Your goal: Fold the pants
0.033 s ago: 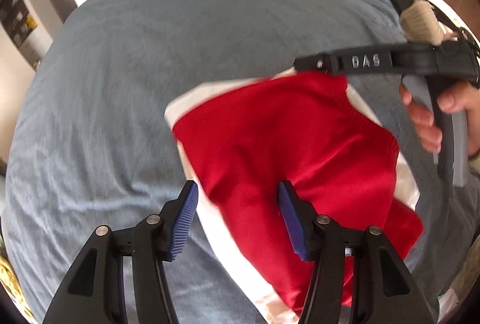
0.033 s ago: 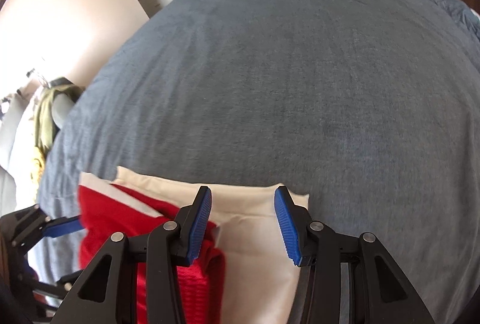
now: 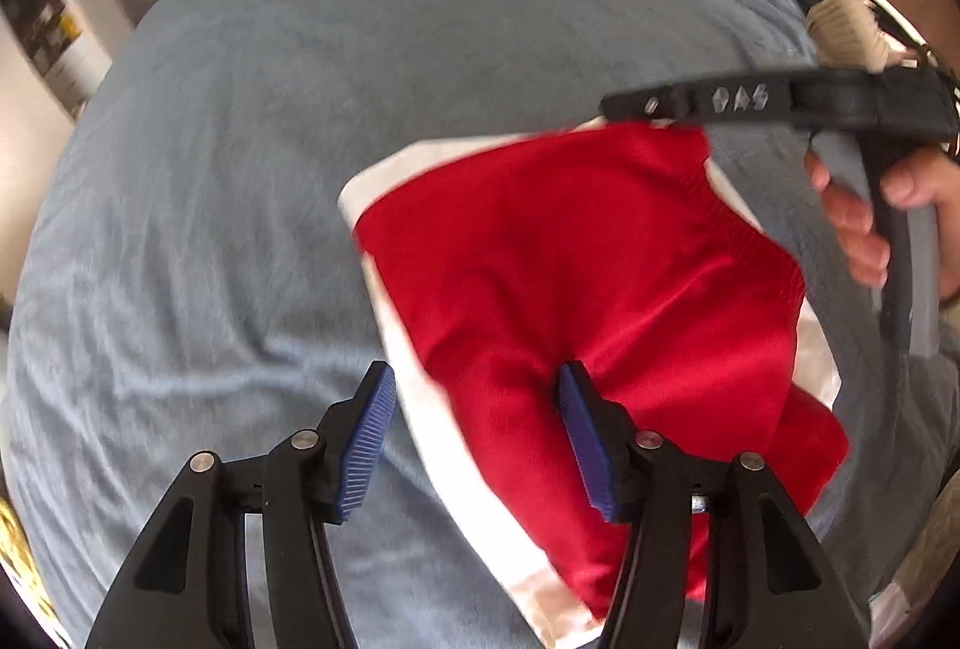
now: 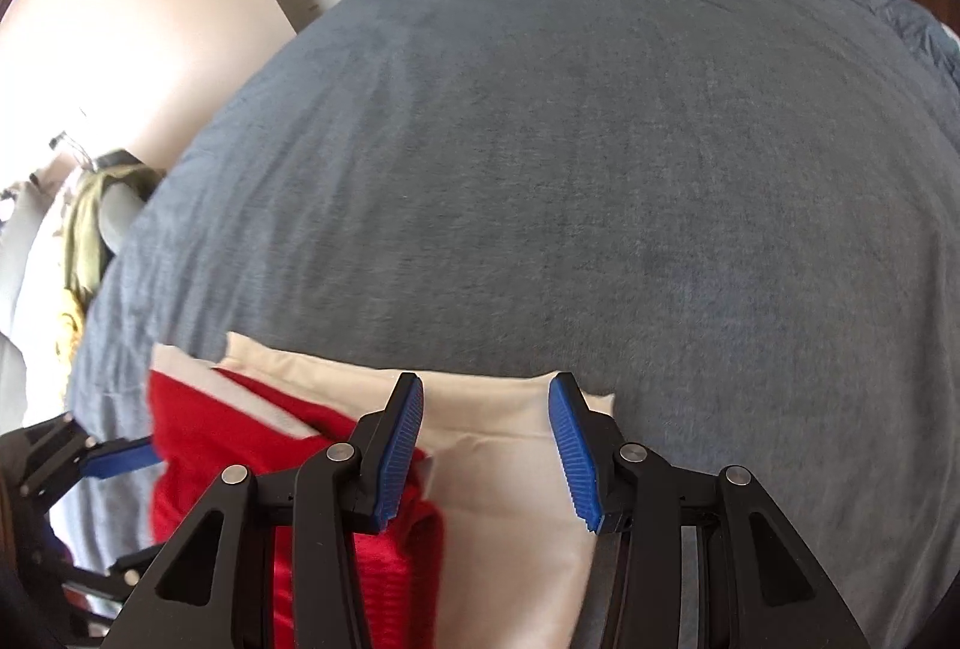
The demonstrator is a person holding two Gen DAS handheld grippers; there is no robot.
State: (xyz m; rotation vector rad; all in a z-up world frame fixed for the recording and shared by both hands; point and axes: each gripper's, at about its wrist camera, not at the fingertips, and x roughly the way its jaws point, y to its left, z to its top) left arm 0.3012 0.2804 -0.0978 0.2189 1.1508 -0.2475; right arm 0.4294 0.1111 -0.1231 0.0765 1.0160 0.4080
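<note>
Red pants (image 3: 588, 289) with cream-white side panels lie folded into a compact, slightly rumpled bundle on a grey-blue blanket (image 3: 300, 138) that covers the whole bed. The left gripper (image 3: 474, 433) hovers over the near edge of the pants, jaws spread wide, gripping nothing; one blue pad sits above the red cloth, the other above the blanket beside it. The right gripper (image 4: 486, 445) is at the pants' far side, over a cream panel, jaws likewise wide apart and empty. A hand (image 3: 870, 217) holds its grey handle. Beyond the blanket stands a pale wall (image 4: 120, 18).
</note>
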